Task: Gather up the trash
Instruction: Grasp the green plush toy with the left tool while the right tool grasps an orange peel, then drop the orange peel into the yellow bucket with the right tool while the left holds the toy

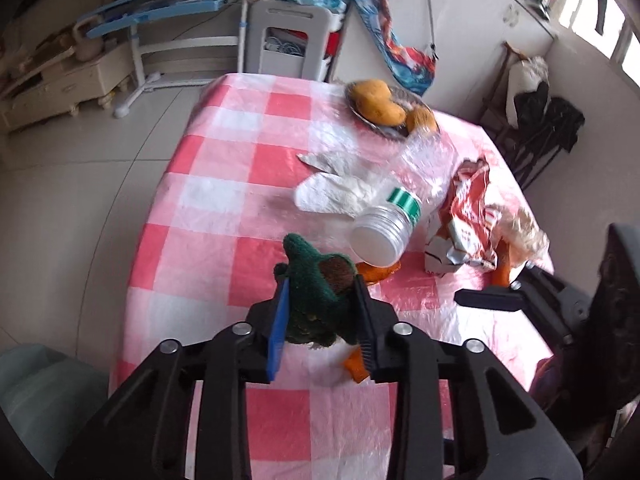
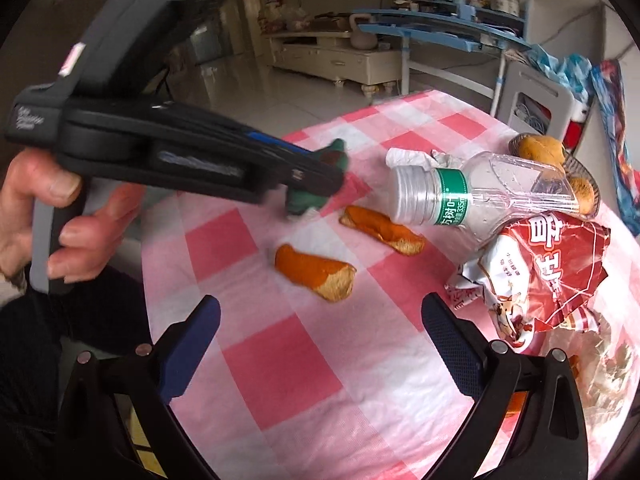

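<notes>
My left gripper (image 1: 320, 284) is shut on a dark green, rough piece of trash with a brown patch (image 1: 316, 296), held just above the pink checked table (image 1: 224, 240). The right wrist view shows the same gripper (image 2: 320, 178) in a person's hand (image 2: 60, 216), gripping the green piece (image 2: 308, 200). My right gripper (image 2: 320, 344) stands open and empty over the cloth, close to an orange peel (image 2: 316, 272). A second peel (image 2: 384, 228) lies by an empty plastic bottle (image 2: 460, 196) on its side. A torn red snack bag (image 2: 552, 276) and a crumpled white tissue (image 1: 340, 188) lie nearby.
A glass dish with brown bread-like lumps (image 1: 380, 104) sits at the table's far end. A white stool (image 1: 288, 44) and a blue-and-white desk (image 1: 160, 12) stand beyond it. A dark chair with clothes (image 1: 536, 120) is on the right. A grey-green container (image 1: 36, 396) is at the lower left.
</notes>
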Motion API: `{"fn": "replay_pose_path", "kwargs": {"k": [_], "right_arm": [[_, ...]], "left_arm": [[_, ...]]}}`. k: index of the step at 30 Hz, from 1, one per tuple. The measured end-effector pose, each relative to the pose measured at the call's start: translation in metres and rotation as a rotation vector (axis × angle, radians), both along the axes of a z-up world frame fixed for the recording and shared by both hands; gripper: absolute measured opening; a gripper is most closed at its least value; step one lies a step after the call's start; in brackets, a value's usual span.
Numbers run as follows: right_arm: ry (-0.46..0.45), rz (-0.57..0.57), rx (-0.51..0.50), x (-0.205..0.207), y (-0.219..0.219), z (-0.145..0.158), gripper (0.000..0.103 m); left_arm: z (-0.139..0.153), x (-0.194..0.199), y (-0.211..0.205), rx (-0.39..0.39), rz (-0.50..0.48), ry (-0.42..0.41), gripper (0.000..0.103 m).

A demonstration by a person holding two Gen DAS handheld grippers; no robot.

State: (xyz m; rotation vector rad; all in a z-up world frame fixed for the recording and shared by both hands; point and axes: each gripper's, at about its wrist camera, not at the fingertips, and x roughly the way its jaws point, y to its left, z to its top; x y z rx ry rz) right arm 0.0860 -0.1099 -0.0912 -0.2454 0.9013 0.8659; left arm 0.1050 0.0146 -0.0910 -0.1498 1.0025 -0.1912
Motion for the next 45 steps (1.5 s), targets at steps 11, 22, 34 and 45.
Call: {"fn": "replay_pose_path", "kwargs": {"k": [11,22,34,45], "right_arm": [[0.038,-0.051,-0.033,0.012,0.036,-0.016,0.062],[0.028,-0.035,-0.057,0.013,0.034,-0.017,0.048],[0.039,0.047,0.024,-0.009,0.025,0.004,0.046],[0.259,0.467,0.073,-0.100,0.040,0.003,0.057]], "left_arm": [[0.010,-0.006,0.017,-0.108,0.039,0.003,0.024],[0.012,-0.001,0.021,-0.120,0.055,0.019,0.024],[0.019,-0.005,0.020,-0.116,0.055,-0.001,0.024],[0.024,-0.026,0.025,-0.124,0.036,-0.002,0.024]]}}
